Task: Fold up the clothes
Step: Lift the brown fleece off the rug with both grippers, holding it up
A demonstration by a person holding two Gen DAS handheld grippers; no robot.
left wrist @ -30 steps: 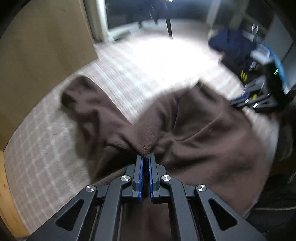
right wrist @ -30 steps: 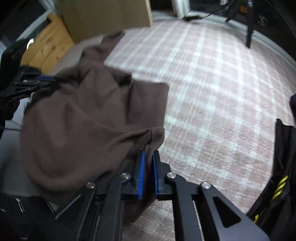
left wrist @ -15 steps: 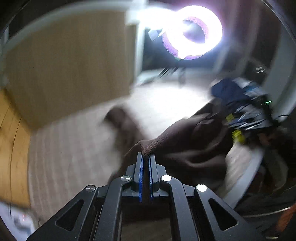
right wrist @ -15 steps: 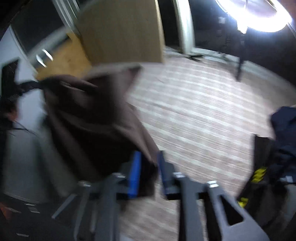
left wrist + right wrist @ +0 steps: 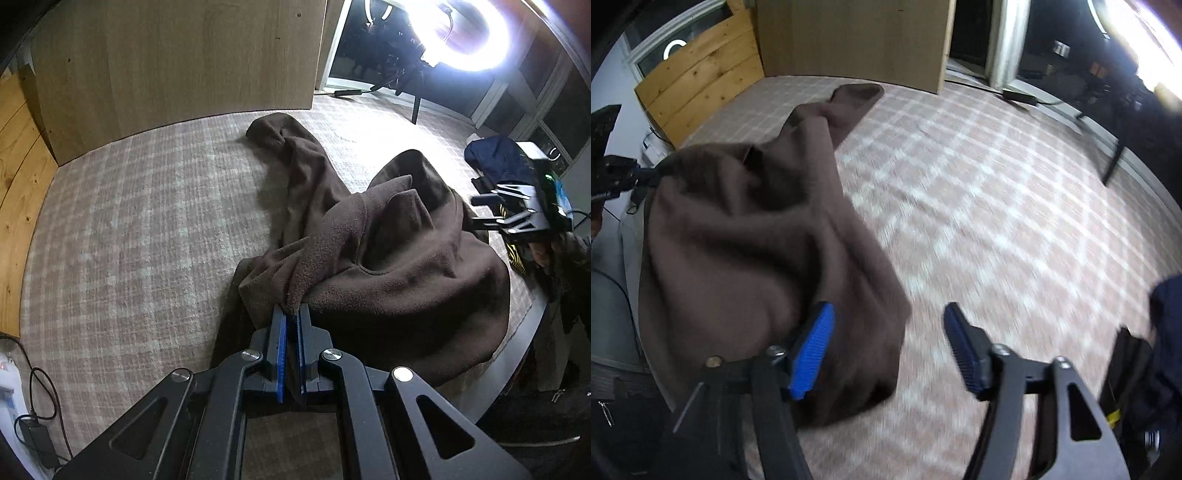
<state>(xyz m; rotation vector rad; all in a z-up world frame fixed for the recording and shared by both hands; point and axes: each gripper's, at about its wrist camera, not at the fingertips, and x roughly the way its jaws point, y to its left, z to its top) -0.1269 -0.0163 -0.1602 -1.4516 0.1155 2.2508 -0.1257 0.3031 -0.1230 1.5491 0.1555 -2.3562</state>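
Left-wrist view puts the brown fleece garment point(image 5: 369, 258) in a soft heap from the centre out to about 3 o'clock, lying on the plaid cover point(image 5: 129, 229) of what looks like a bed. One long part trails up toward 12 o'clock. My left gripper point(image 5: 291, 314) has its blue pads pinched together on a fold of the fleece, at the heap's near edge.

From the right-wrist view, my right gripper point(image 5: 886, 325) is opening, jaws already well apart. The fleece point(image 5: 746, 240) drapes past the left pad and hangs between the jaws without being pressed, so I judge it released on that side.

I expect the fleece to be light, thick and floppy, not at all fragile. It will sag and bunch wherever I don't support it, and it should grip well against the ribbed pads. I would retake it at a hem or corner, not mid-panel, though I cannot make out a clean hem in this heap.

Room is good from 9 to 12 o'clock, where the cover lies open up to the wooden panel point(image 5: 166, 55). At 3 o'clock, dark blue clothing point(image 5: 498, 158) sits near the heap. The cover's near edge runs at about 5 o'clock, so I should lay the fleece away from it.
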